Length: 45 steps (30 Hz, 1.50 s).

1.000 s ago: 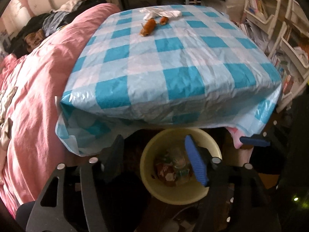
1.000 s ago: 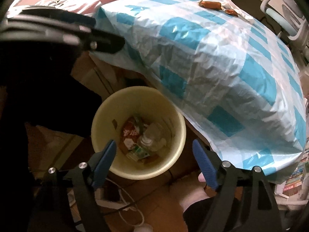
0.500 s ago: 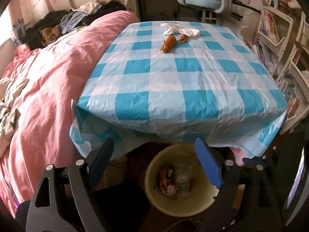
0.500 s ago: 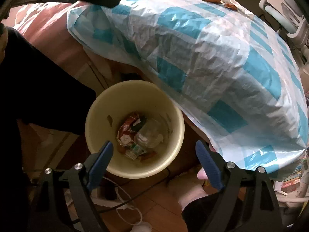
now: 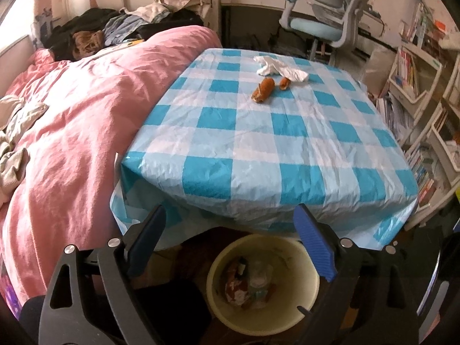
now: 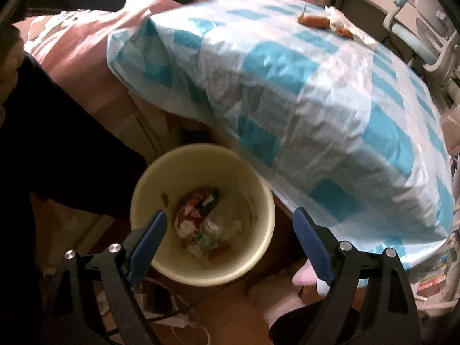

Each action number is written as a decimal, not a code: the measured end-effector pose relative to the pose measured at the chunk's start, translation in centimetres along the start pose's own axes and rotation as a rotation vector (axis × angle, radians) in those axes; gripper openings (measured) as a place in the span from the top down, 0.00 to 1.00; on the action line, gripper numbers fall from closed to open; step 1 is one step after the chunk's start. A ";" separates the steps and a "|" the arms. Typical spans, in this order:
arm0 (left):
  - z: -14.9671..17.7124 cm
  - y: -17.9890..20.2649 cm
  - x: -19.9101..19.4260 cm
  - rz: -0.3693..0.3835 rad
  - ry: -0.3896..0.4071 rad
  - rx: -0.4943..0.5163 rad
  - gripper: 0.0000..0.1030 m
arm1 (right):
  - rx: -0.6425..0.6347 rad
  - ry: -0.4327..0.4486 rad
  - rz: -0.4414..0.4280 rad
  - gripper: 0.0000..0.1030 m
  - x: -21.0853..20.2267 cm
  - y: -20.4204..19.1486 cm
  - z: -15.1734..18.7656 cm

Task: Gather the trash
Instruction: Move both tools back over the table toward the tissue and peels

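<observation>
The left tongs are opening wide with nothing between their blue pads, hanging above the cream waste bin that is sitting on the floor directly below and just ahead of them. The right tongs are standing wide too, also empty, with the same bin under them. Inside the bin, a red-and-white wrapper, a crumpled clear plastic piece and other scraps are already lying at the bottom, so part of the collecting looks done. Well beyond the left tongs, on the far part of the worktop covered in a blue-checked plastic cloth, three items are still waiting: a larger brown scrap, a smaller brown scrap just beside it, and a crumpled white tissue right behind them. Judging from this, those three are the remaining trash, and both tongs are free to be reaching across for them
</observation>
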<state>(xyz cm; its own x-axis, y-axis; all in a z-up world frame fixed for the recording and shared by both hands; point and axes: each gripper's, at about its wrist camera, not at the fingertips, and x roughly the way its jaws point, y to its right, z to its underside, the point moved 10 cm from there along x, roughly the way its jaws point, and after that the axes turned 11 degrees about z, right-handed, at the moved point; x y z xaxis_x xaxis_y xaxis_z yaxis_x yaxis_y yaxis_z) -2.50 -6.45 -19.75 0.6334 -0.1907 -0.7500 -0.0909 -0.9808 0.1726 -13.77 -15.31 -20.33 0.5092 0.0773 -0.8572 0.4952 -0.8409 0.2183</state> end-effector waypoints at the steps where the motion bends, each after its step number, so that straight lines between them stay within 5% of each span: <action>1: -0.1 -0.1 0.0 -0.001 0.004 -0.004 0.15 | -0.002 0.020 0.004 0.17 -0.3 0.0 -0.4; 16: -4.0 -0.3 1.0 0.000 0.053 -0.011 0.14 | 0.112 0.312 0.095 0.13 -5.3 4.0 -6.4; 35: -14.8 0.7 9.2 -0.014 0.020 0.040 0.14 | 0.265 0.250 0.087 0.12 -0.9 10.6 -11.4; 45: -21.1 3.0 16.5 0.076 -0.006 0.010 0.14 | 0.247 0.220 0.108 0.13 2.0 14.1 -15.3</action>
<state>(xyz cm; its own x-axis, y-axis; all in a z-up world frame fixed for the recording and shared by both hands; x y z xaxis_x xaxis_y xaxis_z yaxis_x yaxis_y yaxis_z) 23.88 -11.67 -18.08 0.6199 -0.2651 -0.7385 -0.1464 -0.9638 0.2230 4.98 -18.80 -11.81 0.7021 0.0712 -0.7085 0.2585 -0.9526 0.1604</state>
